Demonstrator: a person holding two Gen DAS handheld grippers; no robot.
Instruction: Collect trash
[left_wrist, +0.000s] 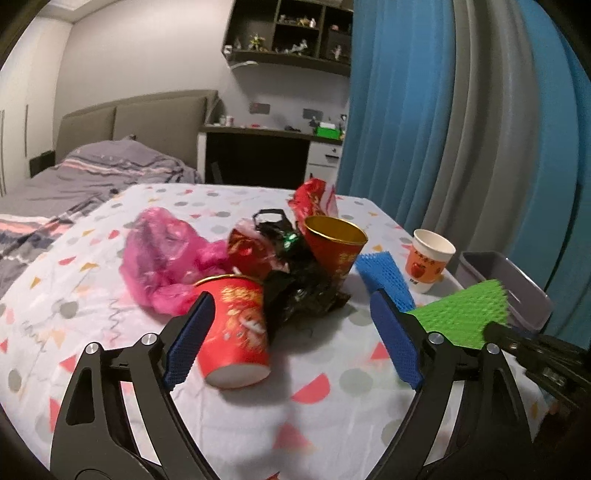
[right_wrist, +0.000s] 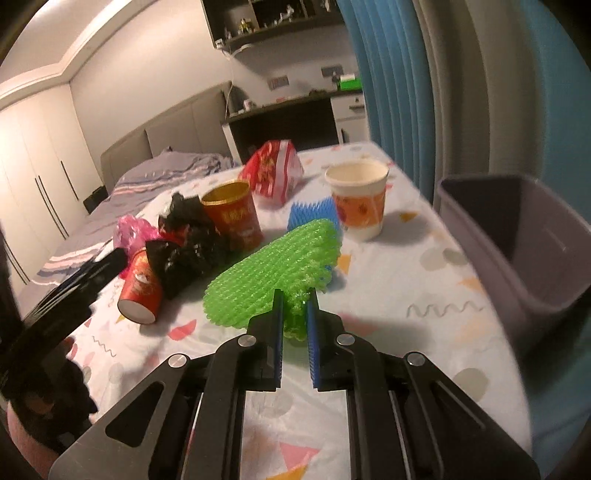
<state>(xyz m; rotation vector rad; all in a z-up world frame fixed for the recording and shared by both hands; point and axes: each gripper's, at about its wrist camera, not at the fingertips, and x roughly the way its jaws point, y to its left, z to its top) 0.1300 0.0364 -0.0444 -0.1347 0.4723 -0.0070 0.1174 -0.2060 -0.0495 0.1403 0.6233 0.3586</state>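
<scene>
Right gripper (right_wrist: 295, 306): pinching the near edge of the green foam net (right_wrist: 273, 266), its blue pads closed tight on the mesh and holding it above the surface (right_wrist: 406, 258).
Left gripper (left_wrist: 291, 332): hanging with its pads spread wide apart, holding nothing, the tipped red cup (left_wrist: 236, 328) lying between them, close to the left pad.
Trash pile: sitting mid-surface, made of a pink plastic bag (left_wrist: 162, 258), a crumpled black bag (left_wrist: 299, 288), a second red cup (left_wrist: 336, 251) leaning against it, and a red-and-white wrapper (left_wrist: 314, 197) behind.
Blue foam net (left_wrist: 384, 277): lying on the surface between the leaning red cup and the white paper cup (left_wrist: 428, 258).
White paper cup: standing upright near the right edge.
Grey bin (right_wrist: 517, 236): sitting at the right edge of the surface, open, beside the blue curtain (left_wrist: 406, 110).
</scene>
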